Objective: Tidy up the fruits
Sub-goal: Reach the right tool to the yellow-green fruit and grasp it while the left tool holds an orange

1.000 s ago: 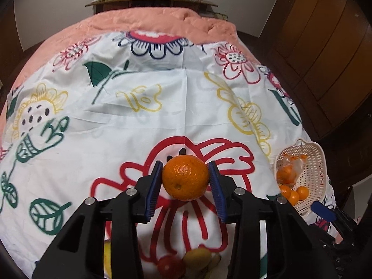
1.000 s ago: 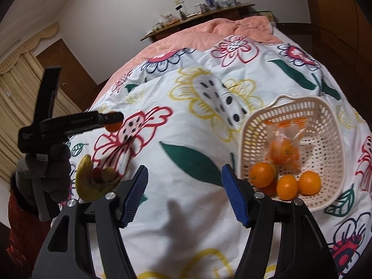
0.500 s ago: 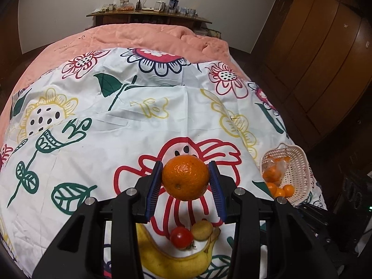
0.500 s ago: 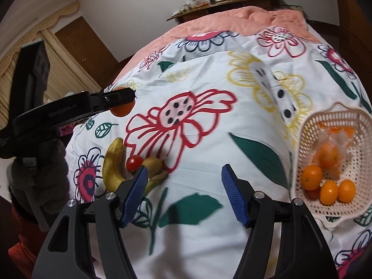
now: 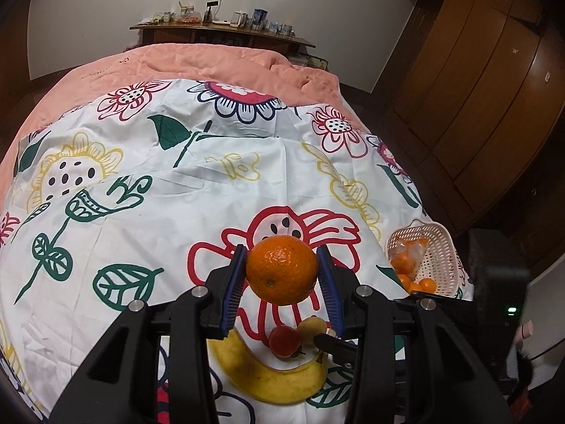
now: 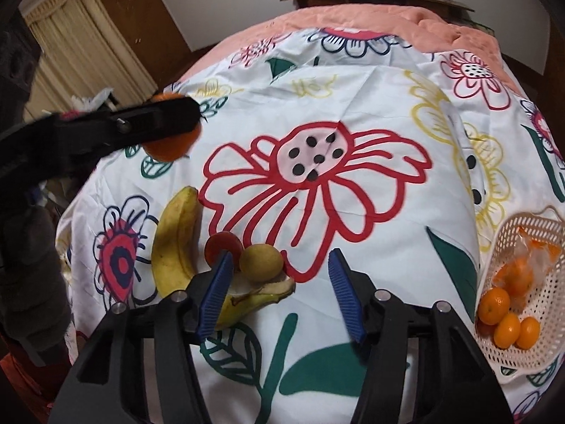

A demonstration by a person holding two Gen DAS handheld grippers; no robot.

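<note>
My left gripper (image 5: 281,265) is shut on a large orange (image 5: 281,270), held in the air above the flowered sheet. In the right wrist view this orange (image 6: 166,146) hangs at the upper left. A banana (image 6: 176,243), a red fruit (image 6: 223,245) and a small yellow-green round fruit (image 6: 261,263) lie together on the sheet. My right gripper (image 6: 280,265) hovers over them and its jaws are closing. The yellow-green fruit shows just inside the left pad, and neither pad touches it. A white basket (image 6: 522,217) at the right holds several small oranges (image 6: 494,305).
The basket (image 5: 434,226) sits at the bed's right edge, near dark wooden wardrobe doors (image 5: 476,88). A pink quilt (image 5: 212,67) covers the far end of the bed. A cluttered shelf (image 5: 219,28) stands against the wall. A gloved hand (image 6: 31,282) holds the left gripper.
My right gripper swung left from the basket to the banana pile, and its jaws narrowed. The left gripper rose and drew back with the orange, so the banana came into its view.
</note>
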